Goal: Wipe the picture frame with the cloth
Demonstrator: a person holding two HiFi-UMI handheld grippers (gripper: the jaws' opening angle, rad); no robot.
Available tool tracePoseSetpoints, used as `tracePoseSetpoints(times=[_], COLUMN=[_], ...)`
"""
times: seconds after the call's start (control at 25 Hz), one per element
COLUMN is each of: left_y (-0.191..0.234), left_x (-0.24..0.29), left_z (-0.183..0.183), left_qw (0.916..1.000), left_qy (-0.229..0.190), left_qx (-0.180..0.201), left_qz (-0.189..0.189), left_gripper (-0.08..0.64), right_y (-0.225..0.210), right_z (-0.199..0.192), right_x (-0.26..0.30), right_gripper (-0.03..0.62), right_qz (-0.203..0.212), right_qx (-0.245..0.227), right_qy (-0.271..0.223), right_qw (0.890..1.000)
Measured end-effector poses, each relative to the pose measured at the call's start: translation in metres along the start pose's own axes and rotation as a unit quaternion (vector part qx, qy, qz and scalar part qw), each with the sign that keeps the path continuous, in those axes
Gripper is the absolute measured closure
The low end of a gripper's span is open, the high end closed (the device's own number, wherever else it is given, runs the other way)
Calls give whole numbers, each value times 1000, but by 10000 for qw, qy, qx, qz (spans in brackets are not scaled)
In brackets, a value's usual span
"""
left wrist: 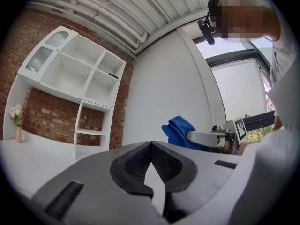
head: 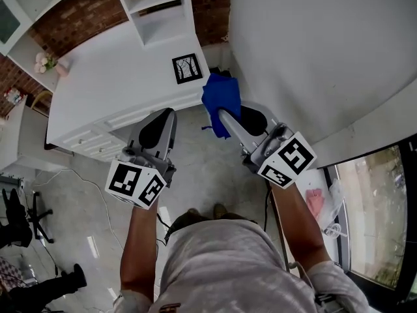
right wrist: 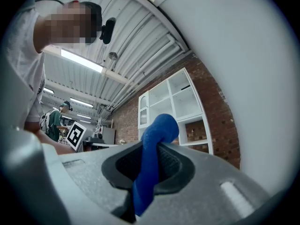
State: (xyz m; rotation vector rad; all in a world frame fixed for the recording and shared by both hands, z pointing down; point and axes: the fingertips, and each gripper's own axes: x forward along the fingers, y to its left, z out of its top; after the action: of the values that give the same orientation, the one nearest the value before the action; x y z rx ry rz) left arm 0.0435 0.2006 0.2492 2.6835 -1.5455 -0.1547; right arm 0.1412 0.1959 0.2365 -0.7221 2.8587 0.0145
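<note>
A small black picture frame [head: 187,68] with a tree drawing lies on the white desk [head: 111,83], near its right end. My right gripper [head: 222,115] is shut on a blue cloth [head: 220,98], which bunches above the jaws just right of the frame. In the right gripper view the blue cloth [right wrist: 153,153] runs up between the pads. My left gripper [head: 168,113] is shut with nothing in it, held in front of the desk's drawers. From the left gripper view the cloth [left wrist: 179,130] and right gripper show to the right.
A white shelf unit [head: 158,8] stands at the desk's back against a brick wall. A pink vase of flowers [head: 51,64] sits at the far left of the desk. A white wall [head: 313,51] rises on the right. Cables trail across the floor [head: 78,194].
</note>
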Motion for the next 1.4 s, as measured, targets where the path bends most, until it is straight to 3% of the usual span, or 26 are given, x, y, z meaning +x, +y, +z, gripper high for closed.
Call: tracePoseSetpoints(times=[0.36, 0.72, 1.4], left_y=[11, 52, 209], left_x=[9, 36, 116], left_z=[-3, -4, -36], left_qw=[9997, 9997, 9995], left_qy=[22, -30, 257], left_qx=[18, -47, -182], left_qz=[243, 258, -98], left_gripper=[560, 560, 560], right_y=[-20, -47, -124], right_z=[-4, -13, -50], right_x=[6, 36, 180], right_gripper=[545, 545, 545], right_qz=[109, 55, -321], right_qx=[39, -40, -129], right_qy=[24, 105, 431], right_qw=[9999, 9999, 9985])
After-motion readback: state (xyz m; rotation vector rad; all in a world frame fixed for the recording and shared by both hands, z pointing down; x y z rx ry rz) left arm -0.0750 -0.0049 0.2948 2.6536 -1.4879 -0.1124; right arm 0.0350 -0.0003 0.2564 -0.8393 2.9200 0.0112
